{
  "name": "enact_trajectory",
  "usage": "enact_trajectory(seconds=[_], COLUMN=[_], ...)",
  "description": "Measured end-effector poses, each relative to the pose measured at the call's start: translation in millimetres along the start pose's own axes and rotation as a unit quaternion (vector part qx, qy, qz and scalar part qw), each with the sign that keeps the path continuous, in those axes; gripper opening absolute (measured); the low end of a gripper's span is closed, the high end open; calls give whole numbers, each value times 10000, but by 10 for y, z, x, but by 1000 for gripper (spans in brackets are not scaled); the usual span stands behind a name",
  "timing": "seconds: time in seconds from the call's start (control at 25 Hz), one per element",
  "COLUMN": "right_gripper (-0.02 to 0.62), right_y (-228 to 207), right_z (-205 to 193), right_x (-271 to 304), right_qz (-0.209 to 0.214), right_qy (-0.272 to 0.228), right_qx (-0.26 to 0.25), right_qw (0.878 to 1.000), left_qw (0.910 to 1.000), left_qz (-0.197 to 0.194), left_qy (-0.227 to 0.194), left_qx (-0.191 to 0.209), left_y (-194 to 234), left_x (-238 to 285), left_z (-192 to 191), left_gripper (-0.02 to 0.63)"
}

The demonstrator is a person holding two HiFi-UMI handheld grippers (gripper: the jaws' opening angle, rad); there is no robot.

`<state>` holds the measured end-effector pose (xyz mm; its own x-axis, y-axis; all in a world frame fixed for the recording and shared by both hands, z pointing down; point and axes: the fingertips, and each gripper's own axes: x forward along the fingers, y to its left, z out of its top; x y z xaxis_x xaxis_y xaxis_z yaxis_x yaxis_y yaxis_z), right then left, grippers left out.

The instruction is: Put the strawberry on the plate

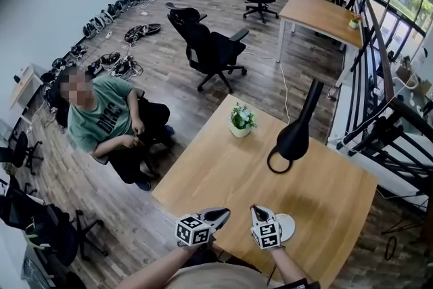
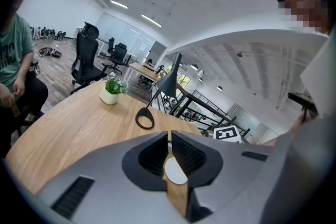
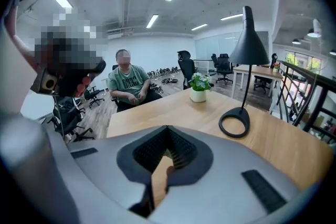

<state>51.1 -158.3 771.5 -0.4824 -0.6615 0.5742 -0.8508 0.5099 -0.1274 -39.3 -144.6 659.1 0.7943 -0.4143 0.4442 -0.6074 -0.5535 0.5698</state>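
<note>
A small white plate lies near the front edge of the wooden table, partly hidden behind my right gripper. In the left gripper view the plate shows through the gap under the jaws. My left gripper hovers just left of the right one, its jaws together. From its own camera, the left gripper is shut with nothing in it. The right gripper is also shut, above the table, with nothing visible between its pads. I cannot make out a strawberry in any view.
A black desk lamp stands mid-table, its ring base toward me. A potted plant sits at the far edge. A person in a green shirt sits left of the table. Beyond are office chairs. A stair railing runs along the right.
</note>
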Motion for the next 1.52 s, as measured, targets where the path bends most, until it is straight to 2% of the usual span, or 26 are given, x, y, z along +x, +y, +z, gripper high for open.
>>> enact_trajectory(seconds=[0.48, 0.76, 1.0, 1.52], right_gripper=[3, 3, 3, 3], right_y=[33, -42, -131, -484], right_z=[553, 712, 710, 414], right_x=[-649, -1053, -1341, -1895], right_qz=[4, -18, -103, -532], right_qy=[-608, -884, -1025, -1077], right_qx=[75, 74, 105, 309], right_qw=[9981, 9961, 9946, 9923], left_qw=[9999, 9998, 9996, 9971], left_qz=[-31, -113, -238, -612], left_qy=[-131, -163, -67, 285], left_qx=[50, 82, 163, 360], left_y=[-121, -256, -428, -863], left_x=[60, 170, 324, 795], left_z=[34, 15, -67, -282], left_gripper=[5, 5, 5, 5])
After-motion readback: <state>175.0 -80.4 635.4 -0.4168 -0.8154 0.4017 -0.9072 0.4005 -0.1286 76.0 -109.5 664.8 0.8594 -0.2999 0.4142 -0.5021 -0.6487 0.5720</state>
